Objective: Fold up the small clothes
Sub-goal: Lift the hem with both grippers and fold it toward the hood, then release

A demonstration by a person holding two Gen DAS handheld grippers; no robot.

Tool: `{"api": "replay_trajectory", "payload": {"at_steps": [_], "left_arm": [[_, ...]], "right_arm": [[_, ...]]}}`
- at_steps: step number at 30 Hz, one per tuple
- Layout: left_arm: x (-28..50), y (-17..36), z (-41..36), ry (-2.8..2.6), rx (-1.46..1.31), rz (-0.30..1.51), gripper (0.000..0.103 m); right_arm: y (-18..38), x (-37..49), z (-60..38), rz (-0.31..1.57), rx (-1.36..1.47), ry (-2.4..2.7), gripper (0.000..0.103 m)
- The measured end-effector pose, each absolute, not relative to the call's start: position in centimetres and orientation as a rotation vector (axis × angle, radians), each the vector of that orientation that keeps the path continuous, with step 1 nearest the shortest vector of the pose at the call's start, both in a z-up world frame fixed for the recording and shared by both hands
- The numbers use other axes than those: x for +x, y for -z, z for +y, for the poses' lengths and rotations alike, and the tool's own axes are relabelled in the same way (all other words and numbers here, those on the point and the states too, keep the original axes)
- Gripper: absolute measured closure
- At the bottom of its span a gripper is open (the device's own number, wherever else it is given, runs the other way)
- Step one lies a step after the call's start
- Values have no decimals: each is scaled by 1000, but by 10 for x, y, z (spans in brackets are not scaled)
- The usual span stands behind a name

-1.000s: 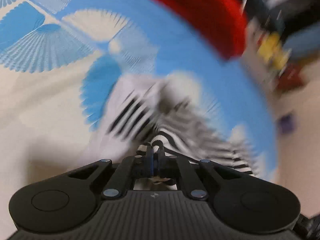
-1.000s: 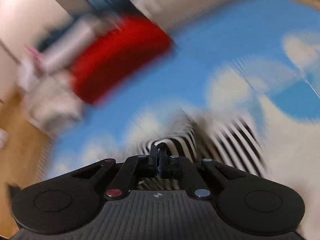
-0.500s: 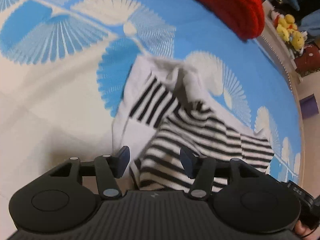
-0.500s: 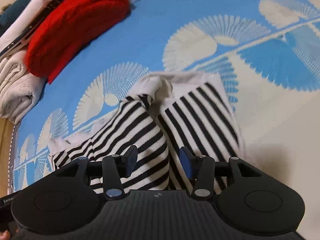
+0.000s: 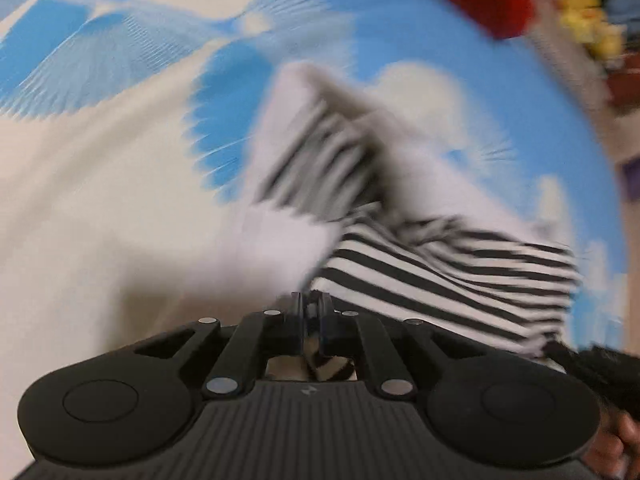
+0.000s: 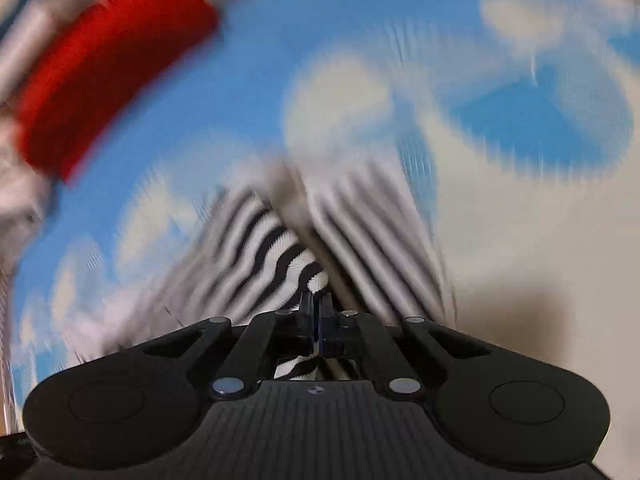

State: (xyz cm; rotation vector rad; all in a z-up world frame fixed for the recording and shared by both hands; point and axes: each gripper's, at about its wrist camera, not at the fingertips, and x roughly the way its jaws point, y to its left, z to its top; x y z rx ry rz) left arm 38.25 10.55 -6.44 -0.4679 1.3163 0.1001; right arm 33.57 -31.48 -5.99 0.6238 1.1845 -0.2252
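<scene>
On the blue blanket (image 5: 420, 32), my left gripper (image 5: 308, 312) and right gripper (image 6: 316, 312) have just closed, pinching the striped shirt (image 5: 440, 268), and next I think I lift and fold it.

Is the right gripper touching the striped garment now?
Touching. In the right wrist view the right gripper has closed on striped garment cloth pinched between its fingers.

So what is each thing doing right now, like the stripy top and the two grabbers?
Stripy top: rumpled, part folded, lying on the blue and white blanket, pinched at two spots.
Left gripper: just closed, fingers shut on the stripy top.
Right gripper: just closed, fingers shut on the stripy top.
Red cloth: lying at the blanket's far edge, untouched.
</scene>
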Motion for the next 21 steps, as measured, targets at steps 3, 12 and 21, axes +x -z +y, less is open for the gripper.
{"api": "replay_trajectory", "payload": {"at_steps": [3,12,21], "left_arm": [[383,54,109,-126,-430,1294,84],[380,12,73,136,-360,1051,84],[377,30,71,78,-205,1194,89]], "right_arm": [[64,331,-305,1201,611,239,94],[10,326,-277,931,501,-6,75],[49,318,-260,1212,480,-8,73]]}}
